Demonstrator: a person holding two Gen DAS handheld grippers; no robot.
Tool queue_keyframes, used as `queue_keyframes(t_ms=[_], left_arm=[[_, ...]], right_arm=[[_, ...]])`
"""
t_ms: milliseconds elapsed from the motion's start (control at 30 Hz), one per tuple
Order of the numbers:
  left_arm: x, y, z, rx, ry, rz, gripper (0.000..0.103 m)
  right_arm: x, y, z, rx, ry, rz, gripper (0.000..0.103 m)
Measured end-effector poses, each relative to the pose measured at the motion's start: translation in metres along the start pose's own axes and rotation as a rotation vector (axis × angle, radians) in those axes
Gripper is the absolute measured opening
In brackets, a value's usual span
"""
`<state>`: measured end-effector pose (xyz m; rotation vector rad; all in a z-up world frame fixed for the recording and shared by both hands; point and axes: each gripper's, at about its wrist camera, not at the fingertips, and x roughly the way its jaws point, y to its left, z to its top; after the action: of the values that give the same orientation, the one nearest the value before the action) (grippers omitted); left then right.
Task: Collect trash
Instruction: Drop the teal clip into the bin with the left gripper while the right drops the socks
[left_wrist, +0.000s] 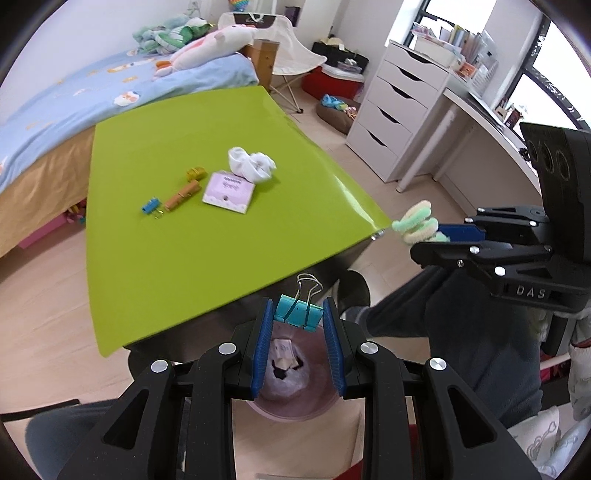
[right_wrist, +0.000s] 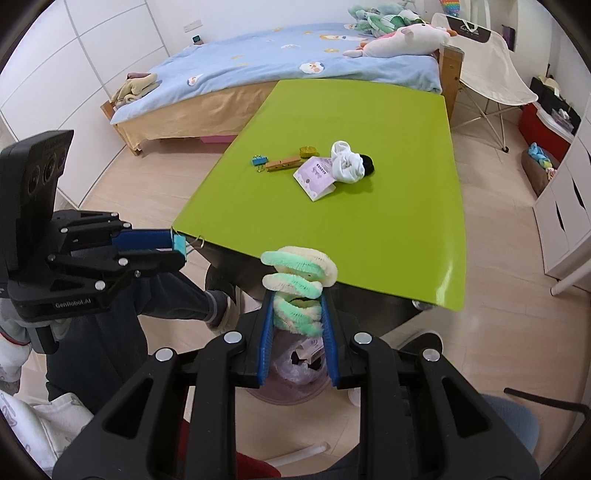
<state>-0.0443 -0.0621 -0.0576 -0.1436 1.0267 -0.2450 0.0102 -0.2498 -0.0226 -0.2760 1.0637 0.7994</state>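
We see the left gripper (left_wrist: 298, 320) off the near edge of the bright green glossy counter (left_wrist: 192, 251), its blue ribbed fingers (left_wrist: 263, 354) clamped on a turquoise binder clip with silver wire handles (left_wrist: 297, 312). The right gripper (right_wrist: 297, 317) sits off the same near edge, toward its right corner, its fingers (right_wrist: 266, 332) clamped on a fuzzy coiled hair tie in mint green and cream (right_wrist: 299, 286). Both grippers point steeply down. Below them on the pale wood floor stands a round pinkish waste bin lined with a clear plastic bag (left_wrist: 284, 391), with some crumpled paper already inside; clip and hair tie both hang above it, not touching it. Near the middle of the counter lie the remaining things: a small blue binder clip (left_wrist: 150, 206) nearest the left edge, a tan wooden clothespin (left_wrist: 182, 196) just beside it, a small yellow-green clip (left_wrist: 195, 173) behind that, a pink-and-white printed card packet (left_wrist: 228, 192), and a bunched white sock (left_wrist: 252, 164) touching the packet's far corner. A dark trouser leg (left_wrist: 476, 350) shows beside the bin. Beyond the far edge stands a bed with a light blue cover (right_wrist: 280, 62).
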Motion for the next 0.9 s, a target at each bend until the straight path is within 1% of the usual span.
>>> queue_keyframes(t_ms=[200, 300, 333, 367, 433, 500, 533, 700, 900], left_arm=[[-0.002, -0.006, -0.005, 0.012, 0.006, -0.018, 0.027], [-0.002, -0.006, -0.005, 0.006, 0.007, -0.036, 0.029], [-0.001, -0.006, -0.006, 0.002, 0.009, -0.041, 0.033], [-0.001, -0.005, -0.006, -0.002, 0.008, -0.041, 0.047], [-0.002, -0.002, -0.007, -0.022, -0.004, -0.048, 0.063], [-0.002, 0.0, -0.006, -0.032, -0.011, -0.046, 0.074], [-0.004, 0.001, -0.006, -0.038, -0.021, -0.04, 0.085], [-0.01, 0.008, -0.005, -0.069, -0.045, -0.019, 0.095], [-0.021, 0.016, -0.004, -0.095, -0.069, -0.004, 0.095]], right_arm=[[-0.007, 0.001, -0.007, 0.004, -0.006, 0.005, 0.023], [-0.006, 0.003, -0.007, 0.001, -0.006, 0.013, 0.023], [-0.006, 0.003, -0.007, -0.001, -0.005, 0.016, 0.023], [-0.006, 0.003, -0.007, -0.002, -0.005, 0.018, 0.023], [-0.006, 0.004, -0.008, -0.001, -0.005, 0.025, 0.023], [-0.005, 0.005, -0.008, -0.003, -0.004, 0.026, 0.023], [-0.006, 0.004, -0.009, -0.003, -0.004, 0.028, 0.024], [-0.005, 0.005, -0.01, -0.007, -0.002, 0.035, 0.024], [-0.006, 0.008, -0.013, -0.013, -0.002, 0.043, 0.024]])
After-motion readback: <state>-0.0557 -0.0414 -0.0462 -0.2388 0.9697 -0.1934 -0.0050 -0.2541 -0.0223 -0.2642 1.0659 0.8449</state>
